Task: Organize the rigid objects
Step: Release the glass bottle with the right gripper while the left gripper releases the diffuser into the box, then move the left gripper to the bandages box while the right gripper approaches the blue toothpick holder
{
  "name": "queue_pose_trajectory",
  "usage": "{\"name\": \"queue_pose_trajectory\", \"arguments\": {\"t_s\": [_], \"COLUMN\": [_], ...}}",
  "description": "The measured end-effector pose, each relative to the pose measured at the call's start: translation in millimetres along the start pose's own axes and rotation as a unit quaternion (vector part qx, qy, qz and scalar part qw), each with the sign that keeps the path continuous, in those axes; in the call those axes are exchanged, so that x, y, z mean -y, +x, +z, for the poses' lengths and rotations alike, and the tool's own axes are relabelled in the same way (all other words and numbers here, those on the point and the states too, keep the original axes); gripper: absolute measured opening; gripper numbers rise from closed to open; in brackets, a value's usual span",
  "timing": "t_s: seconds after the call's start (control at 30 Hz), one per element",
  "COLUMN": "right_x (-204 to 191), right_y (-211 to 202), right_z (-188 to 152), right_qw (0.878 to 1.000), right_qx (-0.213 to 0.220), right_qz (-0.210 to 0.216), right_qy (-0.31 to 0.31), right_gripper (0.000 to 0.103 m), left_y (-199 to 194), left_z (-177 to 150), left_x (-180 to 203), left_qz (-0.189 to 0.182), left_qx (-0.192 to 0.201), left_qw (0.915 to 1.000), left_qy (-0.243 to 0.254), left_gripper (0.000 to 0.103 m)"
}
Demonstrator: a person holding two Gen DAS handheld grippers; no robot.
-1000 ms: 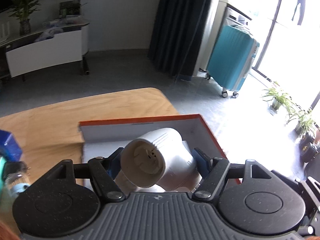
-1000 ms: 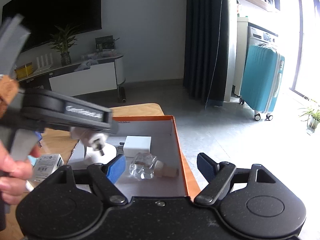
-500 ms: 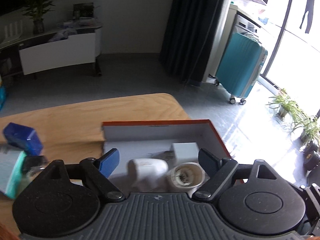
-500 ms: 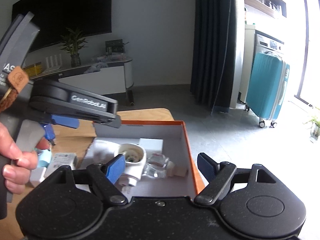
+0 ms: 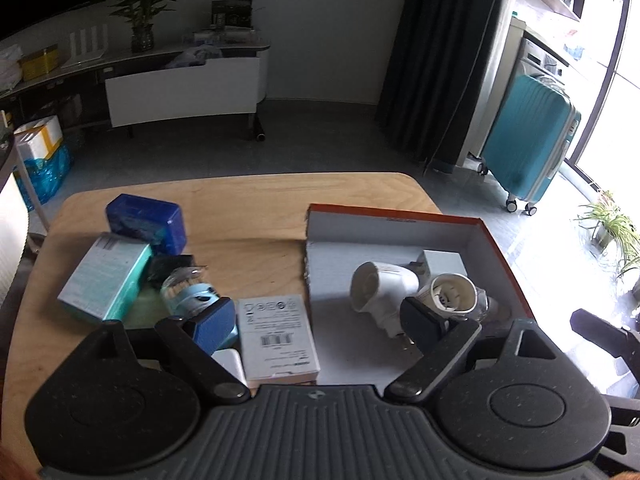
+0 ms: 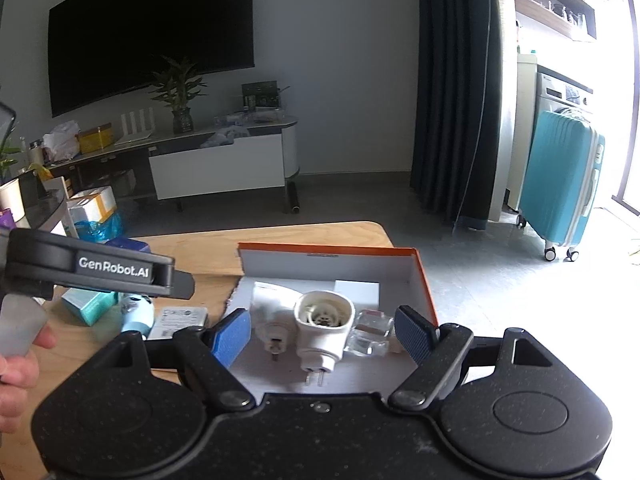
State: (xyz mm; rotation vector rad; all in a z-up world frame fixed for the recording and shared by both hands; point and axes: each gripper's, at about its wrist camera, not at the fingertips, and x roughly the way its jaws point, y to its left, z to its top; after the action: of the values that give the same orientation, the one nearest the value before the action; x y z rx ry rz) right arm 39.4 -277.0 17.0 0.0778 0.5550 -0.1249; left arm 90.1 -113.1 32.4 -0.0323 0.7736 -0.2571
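Observation:
An orange-rimmed white box (image 5: 400, 216) sits on the right part of the wooden table (image 5: 248, 216). Two white plug adapters (image 5: 380, 284) (image 5: 452, 292) lie loose in it, along with a white block (image 5: 442, 260) and a clear bottle (image 6: 370, 334). My left gripper (image 5: 316, 326) hovers over the box's left wall, its jaws still opening. Nothing is gripped; a white labelled box (image 5: 276, 332) lies on the table below it. My right gripper (image 6: 323, 334) hangs open above the nearer adapter (image 6: 324, 320) without touching it.
Left of the box, a blue box (image 5: 148, 216), a teal carton (image 5: 104, 276) and a pale blue round container (image 5: 192, 296) crowd the table. A hand (image 6: 16, 360) holds the left tool's black body (image 6: 100, 268). A teal suitcase (image 5: 528, 148) stands on the floor beyond.
My left gripper let go of the white adapter, which now lies in the box. It opened and drew back to the left, bringing the table items into view. The right gripper backed off slightly.

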Motion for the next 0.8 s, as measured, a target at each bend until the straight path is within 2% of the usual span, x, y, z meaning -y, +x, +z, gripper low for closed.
{"name": "queue_pose_trajectory", "arguments": {"t_s": [0.8], "right_x": [-63], "right_y": [15], "right_z": [-4], "right_qw": [0.997], "right_qx": [-0.029], "right_qz": [0.061], "right_qy": [-0.043], "right_gripper": [0.094], "left_y": [-21], "left_z": [-27], "left_x": [-71], "left_qz": [0.044], "left_qx": [0.004], "left_qw": [0.9977], "left_qy": [-0.051], "left_gripper": [0.092]}}
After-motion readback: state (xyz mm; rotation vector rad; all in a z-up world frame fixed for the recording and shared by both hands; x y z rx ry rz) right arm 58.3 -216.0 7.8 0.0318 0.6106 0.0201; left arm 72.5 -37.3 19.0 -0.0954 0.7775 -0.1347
